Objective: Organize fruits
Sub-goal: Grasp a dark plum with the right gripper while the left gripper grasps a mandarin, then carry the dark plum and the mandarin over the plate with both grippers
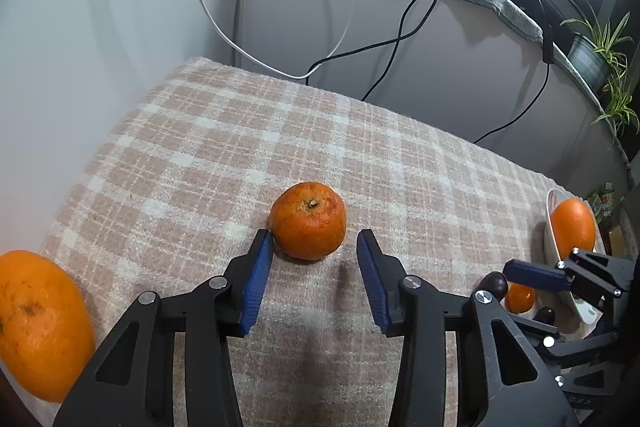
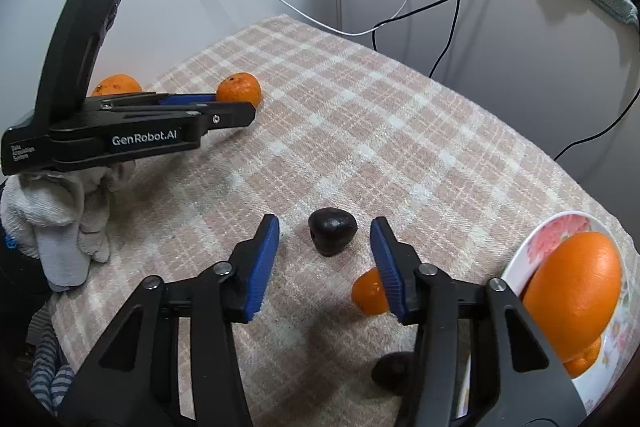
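Blue-padded left tool (image 1: 314,247) level, agape before tangerine (image 1: 308,221).

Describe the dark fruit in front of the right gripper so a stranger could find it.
On the checked tablecloth, left of the floral plate, the open right gripper frames the dark fruit. It is near-black and glossy; most neighbours are orange.

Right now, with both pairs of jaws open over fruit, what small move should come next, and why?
Probably ease the left gripper forward, then close: its open jaws flank the mandarin only at the near side. The plate already holds an orange.
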`<state>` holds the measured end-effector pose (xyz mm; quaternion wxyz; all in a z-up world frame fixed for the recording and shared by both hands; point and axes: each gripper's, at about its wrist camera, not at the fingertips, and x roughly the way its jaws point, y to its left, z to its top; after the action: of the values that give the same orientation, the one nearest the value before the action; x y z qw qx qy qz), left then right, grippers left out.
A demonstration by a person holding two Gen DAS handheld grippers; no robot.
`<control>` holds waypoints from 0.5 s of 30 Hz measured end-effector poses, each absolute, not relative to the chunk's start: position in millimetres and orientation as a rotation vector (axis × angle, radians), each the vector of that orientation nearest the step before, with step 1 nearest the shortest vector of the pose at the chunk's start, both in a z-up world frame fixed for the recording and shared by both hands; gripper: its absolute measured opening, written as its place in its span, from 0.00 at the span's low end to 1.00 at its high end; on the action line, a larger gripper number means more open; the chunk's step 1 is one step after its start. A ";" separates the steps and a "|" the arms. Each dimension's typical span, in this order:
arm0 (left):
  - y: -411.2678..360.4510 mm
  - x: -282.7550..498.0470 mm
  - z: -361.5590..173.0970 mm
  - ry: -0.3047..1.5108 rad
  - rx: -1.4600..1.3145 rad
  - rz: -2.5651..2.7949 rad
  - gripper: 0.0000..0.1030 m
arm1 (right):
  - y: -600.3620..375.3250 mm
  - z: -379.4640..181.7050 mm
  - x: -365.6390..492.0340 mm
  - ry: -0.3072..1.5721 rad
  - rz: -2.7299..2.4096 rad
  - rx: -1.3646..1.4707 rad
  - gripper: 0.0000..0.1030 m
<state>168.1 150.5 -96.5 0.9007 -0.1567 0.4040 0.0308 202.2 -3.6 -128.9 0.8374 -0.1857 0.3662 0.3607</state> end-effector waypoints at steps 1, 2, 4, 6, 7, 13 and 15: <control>151.6 168.9 -97.1 0.837 -0.328 0.064 0.40 | -2.9 -130.0 202.3 0.777 0.765 -0.396 0.43; 152.2 169.2 -97.4 0.837 -0.330 0.064 0.39 | -1.9 -131.0 202.1 0.778 0.766 -0.401 0.42; 152.8 169.5 -97.8 0.837 -0.332 0.066 0.38 | 0.6 -133.3 201.1 0.776 0.764 -0.414 0.42; 154.4 170.8 -97.8 0.838 -0.339 0.070 0.35 | 2.6 -134.6 200.8 0.772 0.757 -0.425 0.42; 155.6 170.9 -97.9 0.838 -0.346 0.070 0.35 | 3.3 -135.0 201.3 0.771 0.756 -0.425 0.41; 155.6 174.1 -97.5 0.834 -0.340 0.071 0.35 | 1.8 -137.5 206.7 0.776 0.732 -0.435 0.26; 157.0 173.9 -98.0 0.831 -0.347 0.067 0.34 | -0.2 -137.5 208.6 0.777 0.736 -0.425 0.26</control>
<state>173.9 157.0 -98.0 0.8998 -0.1676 0.4016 0.0325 208.6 -0.2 -137.5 0.8388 -0.2009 0.3674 0.3480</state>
